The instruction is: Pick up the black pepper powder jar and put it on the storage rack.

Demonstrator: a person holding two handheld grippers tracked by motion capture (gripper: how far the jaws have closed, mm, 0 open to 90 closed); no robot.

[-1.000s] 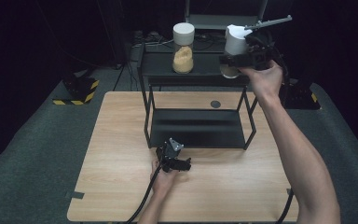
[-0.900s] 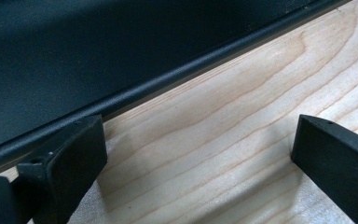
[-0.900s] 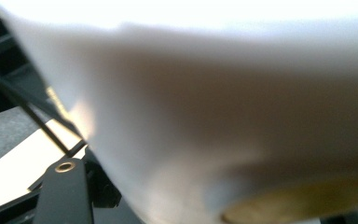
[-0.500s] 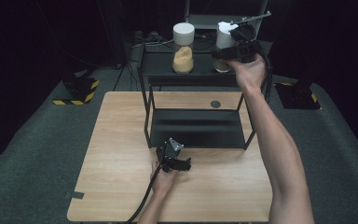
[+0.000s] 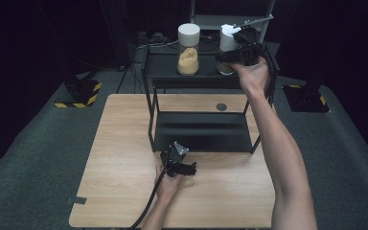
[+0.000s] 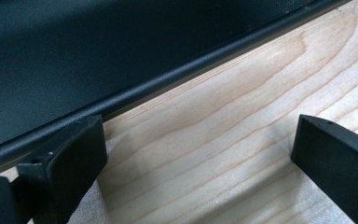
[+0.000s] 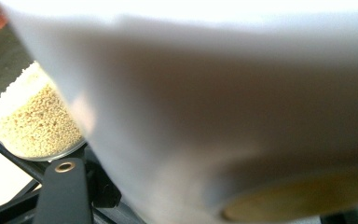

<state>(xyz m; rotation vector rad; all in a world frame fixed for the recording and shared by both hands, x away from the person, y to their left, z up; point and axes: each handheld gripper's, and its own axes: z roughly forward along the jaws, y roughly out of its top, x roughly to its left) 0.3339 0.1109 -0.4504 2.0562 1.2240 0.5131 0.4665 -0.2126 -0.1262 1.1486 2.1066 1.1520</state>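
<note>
The table [image 5: 124,143] is bearing a black rack [image 5: 201,132], whose lower shelf is lying bare and whose top shelf is carrying two jars. The white-lidded jar [image 5: 228,38] that the right gripper [image 5: 237,53] is grasping is sitting at the right of the rack's top shelf, near its right edge, with its long axis seeming to stand upright and its lid upward; in the right gripper view its white side [image 7: 214,116] is pressing close to the camera, the jaws clenched on it. A second jar [image 5: 188,50], part full of tan grain, is standing just to its left on the same shelf, a small gap apart, narrowing the room on that side. In front of the rack's lower shelf, the left gripper [image 5: 178,165] is resting on the table, its jaws released and spread wide over bare wood [image 6: 214,140], one jaw lying just beside the shelf's front edge [image 6: 144,88].
</note>
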